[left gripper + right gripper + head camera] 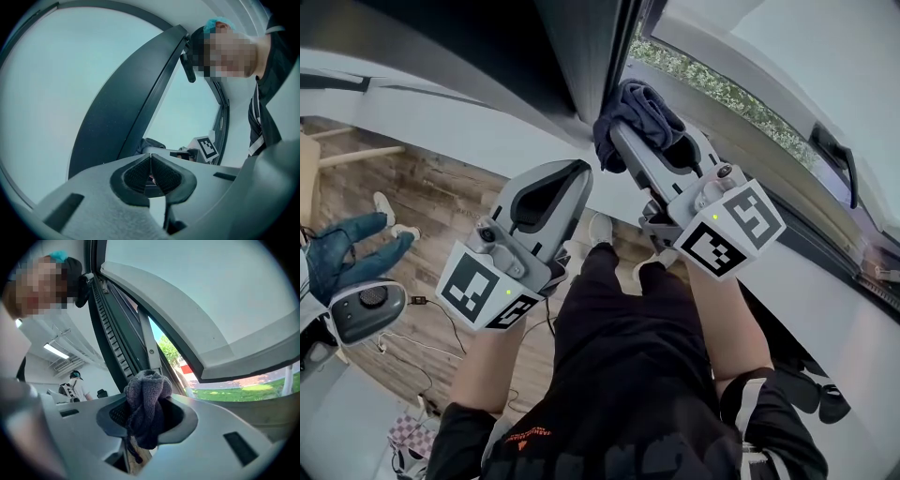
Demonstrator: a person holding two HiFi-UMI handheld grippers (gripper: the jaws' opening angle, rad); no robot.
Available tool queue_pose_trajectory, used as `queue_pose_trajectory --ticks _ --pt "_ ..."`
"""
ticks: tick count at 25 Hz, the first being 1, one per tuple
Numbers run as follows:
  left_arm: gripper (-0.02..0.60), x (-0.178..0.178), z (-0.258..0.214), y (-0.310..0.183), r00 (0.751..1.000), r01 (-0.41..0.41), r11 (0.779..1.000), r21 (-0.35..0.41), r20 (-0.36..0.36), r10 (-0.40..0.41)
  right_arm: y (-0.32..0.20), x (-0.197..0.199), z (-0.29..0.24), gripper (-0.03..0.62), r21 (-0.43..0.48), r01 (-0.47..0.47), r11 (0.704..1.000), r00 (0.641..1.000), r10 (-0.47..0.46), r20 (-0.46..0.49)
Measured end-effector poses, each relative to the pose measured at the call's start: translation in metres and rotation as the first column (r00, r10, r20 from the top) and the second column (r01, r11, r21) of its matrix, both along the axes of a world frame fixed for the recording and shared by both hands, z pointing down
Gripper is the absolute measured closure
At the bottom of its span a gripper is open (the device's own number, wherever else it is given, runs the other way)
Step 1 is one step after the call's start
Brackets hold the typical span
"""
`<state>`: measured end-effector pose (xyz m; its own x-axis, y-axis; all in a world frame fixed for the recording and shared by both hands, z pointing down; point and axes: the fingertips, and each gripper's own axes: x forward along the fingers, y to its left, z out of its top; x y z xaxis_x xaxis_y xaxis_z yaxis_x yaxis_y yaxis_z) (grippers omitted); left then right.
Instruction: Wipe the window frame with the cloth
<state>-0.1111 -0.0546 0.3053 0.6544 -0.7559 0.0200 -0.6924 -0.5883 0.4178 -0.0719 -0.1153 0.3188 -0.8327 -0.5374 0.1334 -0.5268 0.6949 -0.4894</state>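
**Cloth up at the frame, and the right tool had it!**
The right tool point(617, 129) was clamped on the bunched dark cloth point(642, 108). The wad poked past the tips, so fabric rather than plastic would meet the dark window frame point(592, 56) just beside it. The left tool point(574, 174) hung lower, jaws pressed together on nothing, likely parked out of the way.

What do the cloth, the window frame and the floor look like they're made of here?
Cloth: soft knitted or terry-like fabric, dark grey-blue; a looped weave shows where it bunches in the right gripper.
Window frame: dark, smooth, matte, probably painted metal or plastic; cannot tell which.
Floor: wood-look planks with visible grain, real wood or laminate.
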Motion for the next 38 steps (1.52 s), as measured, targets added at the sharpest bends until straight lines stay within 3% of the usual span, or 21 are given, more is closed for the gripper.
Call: queue_pose_trajectory --ticks 7,15,38 --pt "0.557 0.0 0.009 0.001 1.0 -0.018 1.0 -0.008 -0.012 0.018 0.0 -0.003 0.016 0.476 0.016 -0.028 0.999 0.995 0.029 -0.092" --pt "0.557 0.0 0.014 0.003 0.999 -0.034 0.999 -0.013 -0.023 0.033 -0.001 -0.002 0.044 0.476 -0.052 -0.088 0.995 0.979 0.077 -0.186" --pt "0.557 -0.001 0.024 0.012 0.998 -0.06 0.998 -0.037 -0.027 0.059 -0.001 0.006 0.051 0.479 -0.068 -0.172 0.983 0.959 0.152 -0.24"
